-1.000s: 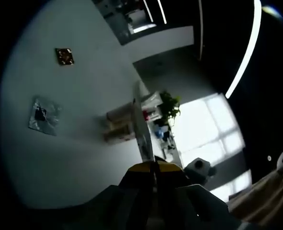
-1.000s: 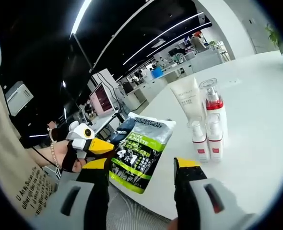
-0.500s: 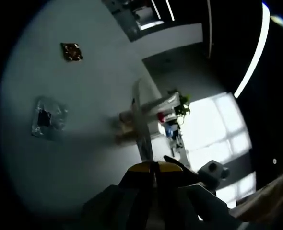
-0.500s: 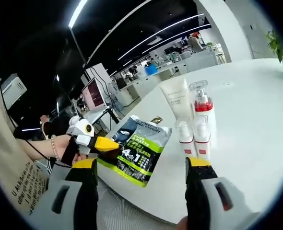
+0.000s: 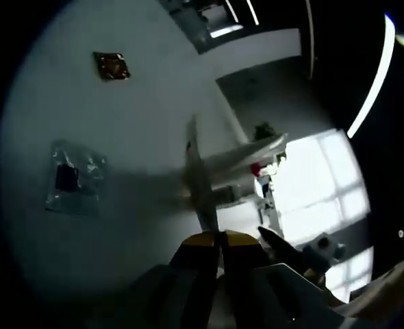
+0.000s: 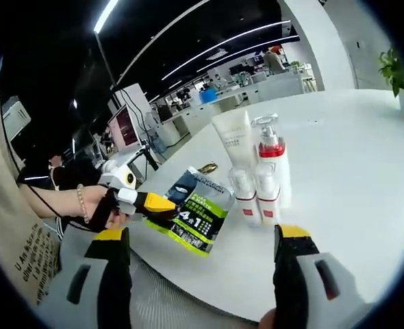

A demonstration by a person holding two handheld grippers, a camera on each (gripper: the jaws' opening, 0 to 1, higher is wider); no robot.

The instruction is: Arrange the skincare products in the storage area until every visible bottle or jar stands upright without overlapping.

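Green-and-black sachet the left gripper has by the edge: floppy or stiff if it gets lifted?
Likely floppy: the sachet is a thin flat packet lying on the white table, pinched at one edge by the left gripper. It will probably droop when lifted. Its glossy print suggests slick film, so it may slide in the jaws. Probably light.

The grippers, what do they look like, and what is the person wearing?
The right gripper has two pale grey jaws with yellow tips and dark slots. The left gripper is white with yellow and black jaws. The hand wears a black fingerless glove and a bead bracelet. A cream cloth with printed letters hangs nearby.
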